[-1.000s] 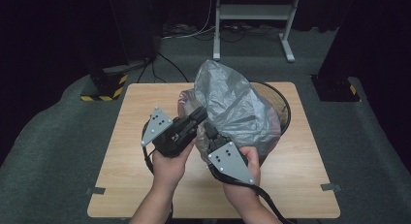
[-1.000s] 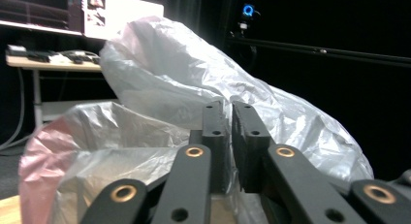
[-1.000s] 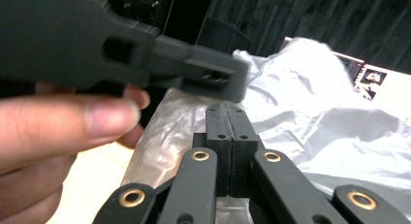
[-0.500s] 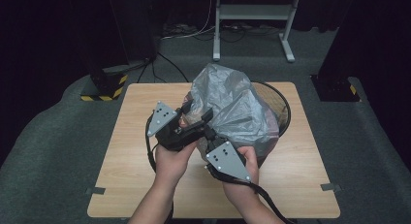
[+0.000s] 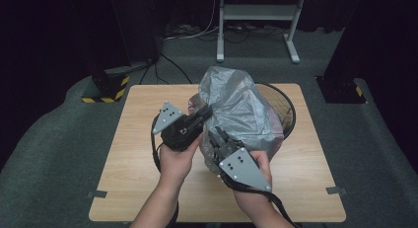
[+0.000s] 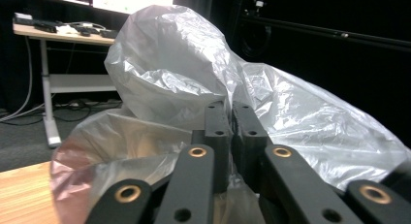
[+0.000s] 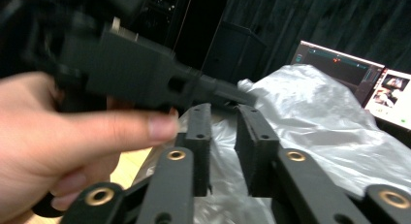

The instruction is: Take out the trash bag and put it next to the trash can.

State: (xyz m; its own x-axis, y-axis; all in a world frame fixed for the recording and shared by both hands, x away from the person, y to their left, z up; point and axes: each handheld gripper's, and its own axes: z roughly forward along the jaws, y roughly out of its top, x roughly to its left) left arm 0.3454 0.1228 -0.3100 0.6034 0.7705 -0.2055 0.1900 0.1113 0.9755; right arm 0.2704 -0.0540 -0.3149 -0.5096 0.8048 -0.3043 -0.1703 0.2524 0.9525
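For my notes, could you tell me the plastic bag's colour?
Translucent silvery grey plastic bag, best in the left gripper view.

Wooden table [image 5: 133, 188] on grey carpet [image 5: 54, 154], dark curtains, white desk frame [image 5: 256, 13], floor cables [image 5: 197, 33]

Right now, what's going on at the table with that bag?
A person works a grey plastic bag over a black mesh bin on the wooden table. The left gripper is shut on the bag's film. The right gripper's jaws have just been opening and stand parted, with plastic between them, unpinched.
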